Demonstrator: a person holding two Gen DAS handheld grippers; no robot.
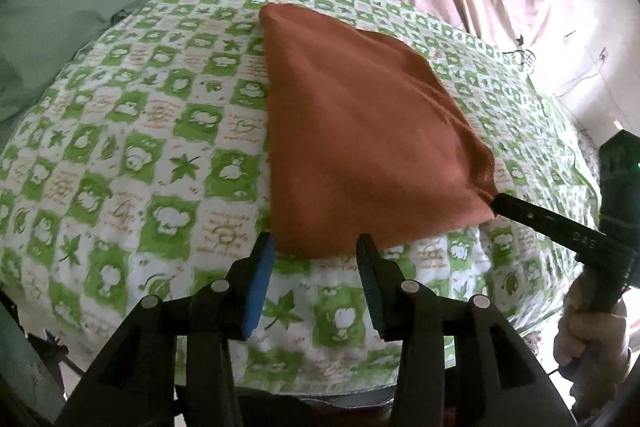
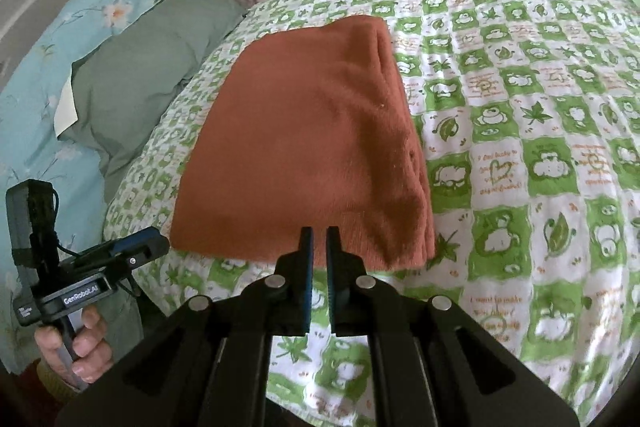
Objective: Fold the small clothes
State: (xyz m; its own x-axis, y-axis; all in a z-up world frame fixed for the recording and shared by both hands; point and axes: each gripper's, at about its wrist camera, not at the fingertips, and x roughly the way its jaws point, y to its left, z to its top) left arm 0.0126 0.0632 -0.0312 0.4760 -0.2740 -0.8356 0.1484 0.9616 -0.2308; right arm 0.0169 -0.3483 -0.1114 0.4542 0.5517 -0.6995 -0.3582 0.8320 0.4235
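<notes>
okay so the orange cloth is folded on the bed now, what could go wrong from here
1. The right gripper looks nearly shut at the near right corner of the orange cloth; whether it pinches fabric is unclear. If it does, pulling away could drag the fold open.

2. The left gripper is open with its tips at the cloth's near edge; pushing forward may bunch that edge.

3. The green checked sheet looks soft and rumpled, so the layers could slip.
</notes>
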